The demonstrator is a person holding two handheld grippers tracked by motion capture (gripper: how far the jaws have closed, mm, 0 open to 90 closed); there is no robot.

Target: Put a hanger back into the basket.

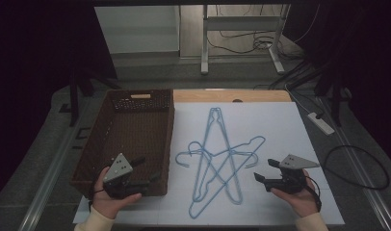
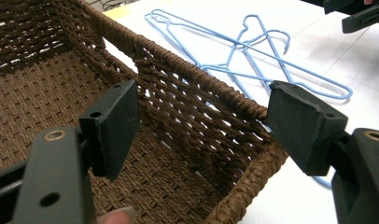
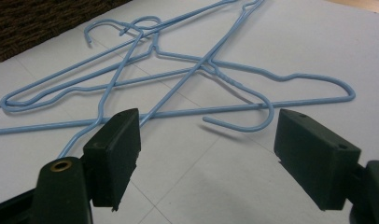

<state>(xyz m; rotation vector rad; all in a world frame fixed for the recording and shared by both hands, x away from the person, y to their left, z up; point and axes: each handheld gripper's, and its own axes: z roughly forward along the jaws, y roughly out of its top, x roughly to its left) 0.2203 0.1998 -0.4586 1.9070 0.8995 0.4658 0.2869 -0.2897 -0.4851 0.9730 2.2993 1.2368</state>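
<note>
Nothing has gone into the brown woven basket [image 1: 136,130] yet, as far as I can see from here: its floor is bare weave. The blue wire hangers [image 1: 217,159] lie in a crossed tangle on the white worktop [image 1: 290,134], just right of the basket, hooks and shoulders overlapping. I count three or so, but the wires cross too much to be sure.

The left gripper [image 1: 148,180] hangs over the basket's near right corner, its fingers [image 2: 115,126] spread wide with the rim between them and nothing held. The right gripper [image 1: 259,179] sits low over the worktop just right of the tangle, fingers [image 3: 114,154] also spread apart and empty, pointed at the nearest hanger's hook [image 3: 246,122].

So I judge the job, moving the hangers into the basket, is at its very start: every hanger is left to do. The right gripper looks lined up for a first pick, and the interlocked hooks could drag a neighbour along.
</note>
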